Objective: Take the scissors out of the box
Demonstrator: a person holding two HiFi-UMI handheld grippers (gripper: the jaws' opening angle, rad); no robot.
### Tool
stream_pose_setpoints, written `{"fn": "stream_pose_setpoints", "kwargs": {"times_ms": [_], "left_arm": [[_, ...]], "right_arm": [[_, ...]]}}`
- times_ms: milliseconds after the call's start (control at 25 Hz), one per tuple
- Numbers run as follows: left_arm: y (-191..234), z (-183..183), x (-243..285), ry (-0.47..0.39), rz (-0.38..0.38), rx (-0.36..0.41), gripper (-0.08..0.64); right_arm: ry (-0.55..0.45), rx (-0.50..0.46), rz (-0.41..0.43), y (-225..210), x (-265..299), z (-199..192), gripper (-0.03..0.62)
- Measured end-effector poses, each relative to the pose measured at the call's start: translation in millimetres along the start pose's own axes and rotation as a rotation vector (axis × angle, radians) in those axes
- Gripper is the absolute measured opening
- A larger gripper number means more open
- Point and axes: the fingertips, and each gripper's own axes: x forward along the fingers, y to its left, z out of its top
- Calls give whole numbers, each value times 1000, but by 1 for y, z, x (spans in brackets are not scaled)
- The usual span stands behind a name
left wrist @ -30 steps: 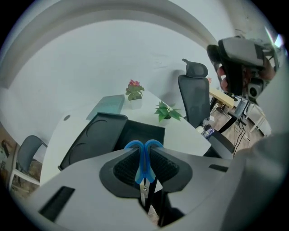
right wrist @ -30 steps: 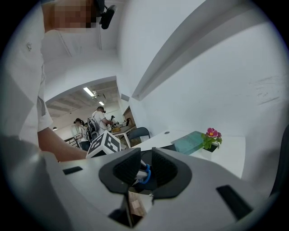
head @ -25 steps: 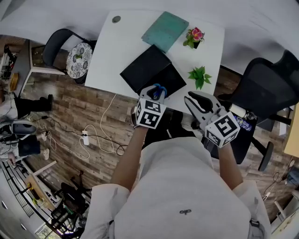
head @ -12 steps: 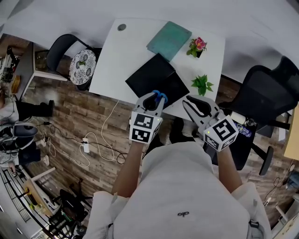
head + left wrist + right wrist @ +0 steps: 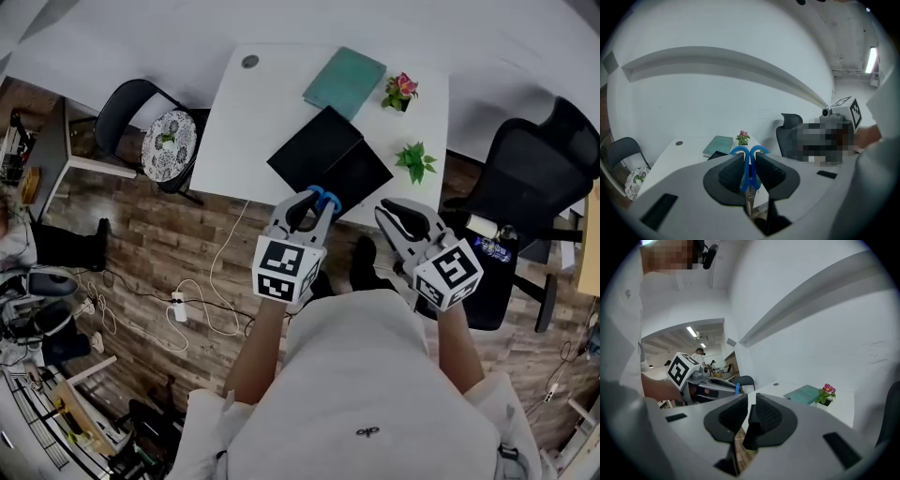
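Left gripper (image 5: 749, 165): jaws clamped on the scissors (image 5: 749, 154).
- Long axis runs along the jaws.
- The blue handle loops stand out past the tips; the metal blades point back towards the gripper body.

Right gripper (image 5: 749, 411): jaws drawn together, nothing between them. It is held off to the right of the left one, level with it and not touching.

Key relation:
- The scissors are clear of the box (image 5: 323, 155).
- The head view shows the loops over the near edge of the table (image 5: 253, 122), just on the person's side of the box.
- The box lies ahead of the left tips, black and lying open in two flat halves by the middle of that near edge.
- The left gripper has sole charge of the scissors. The right plays no part unless a hand-over is wanted.
- Judgement: the removal looks done. What is left is to set the scissors down, with the bare white top to the left of the box the likeliest spot.

Table: white top.
- Teal notebook (image 5: 344, 82) at the far edge.
- Small flower pot (image 5: 397, 90) towards the far right corner.
- Green plant (image 5: 416, 161) by the right edge.

Room:
- Wood-plank floor (image 5: 159, 244) with loose cables (image 5: 220, 272) below the table's left side.
- Black office chair (image 5: 525, 187) to the right.
- A second chair with a patterned cushion (image 5: 166, 139) off the left edge.
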Motion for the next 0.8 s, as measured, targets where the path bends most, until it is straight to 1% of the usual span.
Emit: {"fn": "stream_pose_setpoints", "kwargs": {"times_ms": [160, 440, 600, 800], "left_arm": [[4, -5, -26, -6, -27, 8, 87], [8, -11, -63, -48, -69, 15, 87], [4, -13, -87, -81, -95, 13, 87], [1, -14, -112, -125, -121, 21, 87]], "right_arm": [[-20, -3, -51, 22, -6, 3, 54], [-49, -17, -119, 61, -15, 6, 37], [-53, -17, -138, 85, -18, 3, 31], [-70, -31, -137, 110, -15, 6, 15]]}}
